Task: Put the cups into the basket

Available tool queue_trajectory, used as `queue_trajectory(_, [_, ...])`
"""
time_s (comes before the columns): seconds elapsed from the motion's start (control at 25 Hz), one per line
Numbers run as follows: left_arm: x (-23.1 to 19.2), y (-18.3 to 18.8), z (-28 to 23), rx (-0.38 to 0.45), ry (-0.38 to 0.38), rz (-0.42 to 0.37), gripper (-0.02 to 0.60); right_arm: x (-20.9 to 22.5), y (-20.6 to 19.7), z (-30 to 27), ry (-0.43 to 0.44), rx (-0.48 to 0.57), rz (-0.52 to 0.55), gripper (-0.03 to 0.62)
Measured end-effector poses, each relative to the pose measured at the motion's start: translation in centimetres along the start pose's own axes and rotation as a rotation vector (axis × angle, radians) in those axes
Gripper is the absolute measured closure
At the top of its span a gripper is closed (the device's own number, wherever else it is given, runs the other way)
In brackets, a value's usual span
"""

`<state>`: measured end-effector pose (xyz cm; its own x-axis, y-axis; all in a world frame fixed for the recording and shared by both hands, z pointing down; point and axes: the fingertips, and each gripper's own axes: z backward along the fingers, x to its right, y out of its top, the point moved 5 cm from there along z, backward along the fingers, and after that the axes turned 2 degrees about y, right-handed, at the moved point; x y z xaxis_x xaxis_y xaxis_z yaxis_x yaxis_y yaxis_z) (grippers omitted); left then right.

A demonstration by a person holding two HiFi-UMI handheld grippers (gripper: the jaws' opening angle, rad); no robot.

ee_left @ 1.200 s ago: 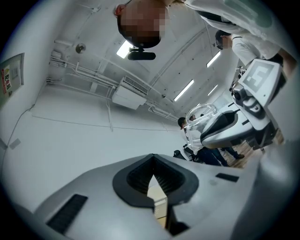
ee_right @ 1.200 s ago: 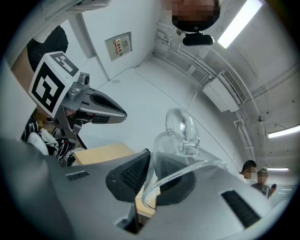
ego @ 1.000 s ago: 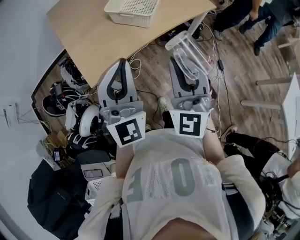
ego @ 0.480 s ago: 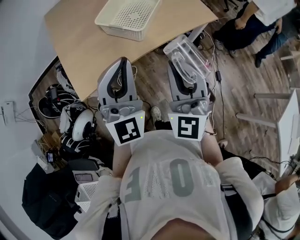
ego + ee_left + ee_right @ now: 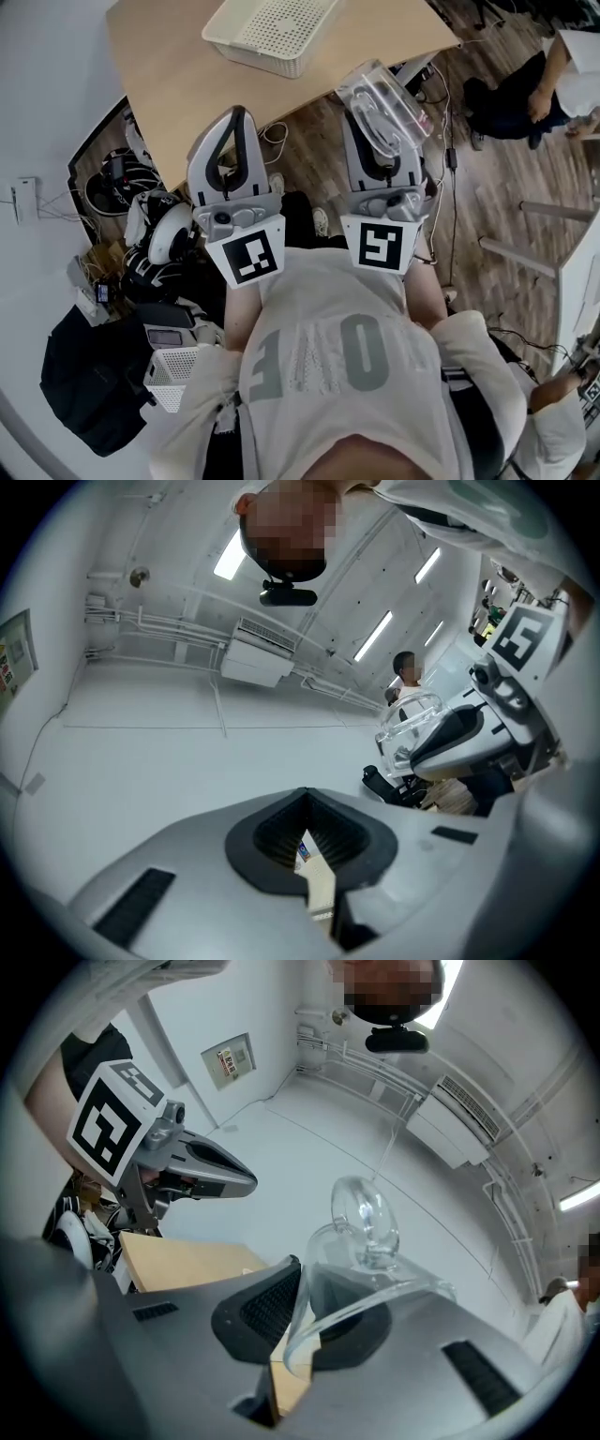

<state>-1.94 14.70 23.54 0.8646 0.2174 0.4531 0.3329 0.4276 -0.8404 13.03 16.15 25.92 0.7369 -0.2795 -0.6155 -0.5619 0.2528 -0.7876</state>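
Cup [image 5: 382, 94] clamped between the right gripper's [image 5: 375, 117] jaws, over the floor just off the table's [image 5: 169, 75] near edge. Left gripper [image 5: 237, 117] pinched closed on nothing. Basket [image 5: 253, 52] sits on the table beyond them.

This looks like a robotics lab or workroom in an office building. Loose cables [image 5: 274, 133] trail over the wood floor [image 5: 497, 187], and headsets and gear [image 5: 167, 236] pile up beside a plain table [image 5: 178, 84]. Strip lights [image 5: 380, 635] and an air conditioner [image 5: 258, 660] hang overhead.
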Motion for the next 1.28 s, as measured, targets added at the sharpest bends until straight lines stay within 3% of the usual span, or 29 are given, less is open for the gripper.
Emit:
queue_trajectory(0.36, [-1.6,-4.1,-6.1,0.031,-0.009,0.009,0.577,0.5,-1.7,-5.0,-0.003,-0.039,0.008,0.572])
queue_trajectory(0.64, [-4.5,-6.7,-12.1,0.052,-0.013,0.028,0.577,2.3,-1.5,-12.2,-0.015,-0.021,0.049,0.572])
queue_trajectory(1.28, [-10.3,-14.0,-22.4,0.021,-0.039,0.056,0.577,3.2,-3.1,-27.0,0.019,-0.056,0.058,0.572])
